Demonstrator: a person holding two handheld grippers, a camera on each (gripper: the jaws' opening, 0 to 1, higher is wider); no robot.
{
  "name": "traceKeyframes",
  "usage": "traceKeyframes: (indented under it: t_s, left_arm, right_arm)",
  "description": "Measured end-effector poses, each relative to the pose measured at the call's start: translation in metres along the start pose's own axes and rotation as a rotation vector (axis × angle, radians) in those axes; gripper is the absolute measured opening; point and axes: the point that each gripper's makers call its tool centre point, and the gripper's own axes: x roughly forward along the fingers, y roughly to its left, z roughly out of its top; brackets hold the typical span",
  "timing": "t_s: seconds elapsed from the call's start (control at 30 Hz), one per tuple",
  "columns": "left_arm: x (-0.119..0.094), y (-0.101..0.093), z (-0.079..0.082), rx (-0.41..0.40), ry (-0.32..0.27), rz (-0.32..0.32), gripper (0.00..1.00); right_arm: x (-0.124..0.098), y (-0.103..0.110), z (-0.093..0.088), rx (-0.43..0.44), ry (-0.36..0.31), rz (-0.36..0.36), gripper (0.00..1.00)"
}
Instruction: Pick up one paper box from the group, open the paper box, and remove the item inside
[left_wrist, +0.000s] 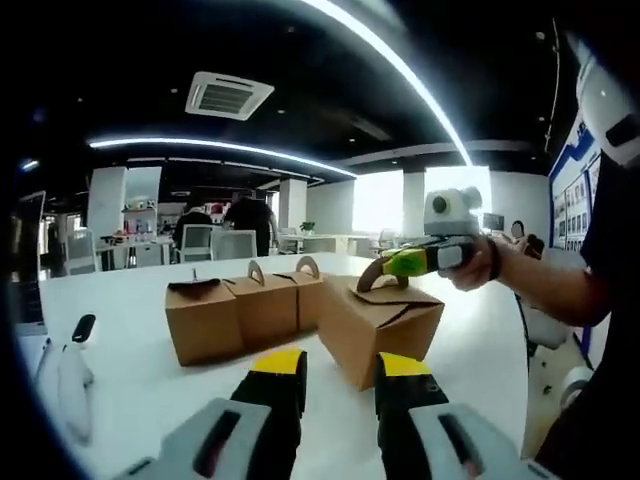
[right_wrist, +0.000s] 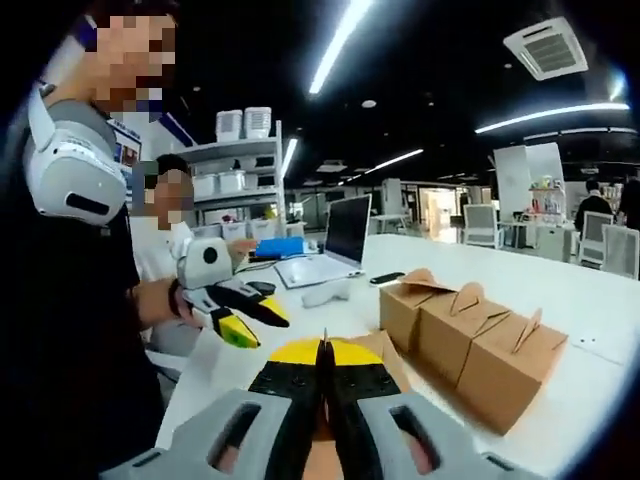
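Paper box (left_wrist: 380, 325), the one pulled out of the group, sits on the white worktop (left_wrist: 130, 370) nearer our edge than the row of three boxes (left_wrist: 245, 308), just beside that row's right end and turned at an angle to it. Its arched handle tab (left_wrist: 380, 278) stands up on top.

In the left gripper view we see the right gripper (left_wrist: 400, 264) coming in from the right, jaws pressed together on that handle tab, so it looks like we already have the box by its top. In the right gripper view the same right gripper (right_wrist: 324, 352) shows its jaws closed with a thin brown edge rising between the tips, the box's top spreading just beyond them.

The left gripper (left_wrist: 341, 375) hangs spread, holding nothing, low over the near edge of the worktop. The box lies straight ahead of it, slightly to the right, its near corner pointing at the gap between the jaws. In the right gripper view the left gripper (right_wrist: 243, 312) is off to the side, apart from the box.

We judge the free left claw is the one to work the lid flaps, travelling forward and up to the top seam while the right steadies the tab. The seam looks to run along the box's long axis, under the handle. We cannot tell whether the flaps are still locked.
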Motion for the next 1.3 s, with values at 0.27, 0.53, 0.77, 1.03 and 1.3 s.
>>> traceKeyframes:
  t_s: [0.27,0.53,0.77,1.03,1.3]
  left_arm:
    - [0.000,-0.002,0.001,0.006,-0.004,-0.004,0.29]
    - [-0.002,-0.004,0.005,-0.039,-0.029,-0.022,0.29]
    - [-0.001,-0.004,0.003,-0.039,-0.023,-0.015,0.30]
    - [-0.001,-0.001,0.003,-0.039,-0.021,-0.010,0.30]
    - [0.000,-0.001,0.001,-0.041,-0.015,-0.015,0.30]
  right_arm:
    - [0.005,0.013,-0.007,-0.017,0.022,0.069,0.03]
    - [0.007,0.019,-0.007,-0.032,0.033,0.099,0.03]
    - [0.008,0.022,-0.007,-0.041,0.047,0.131,0.03]
    - [0.010,0.027,-0.013,-0.057,0.078,0.181,0.03]
    - [0.011,0.026,-0.015,-0.075,0.088,0.200,0.03]
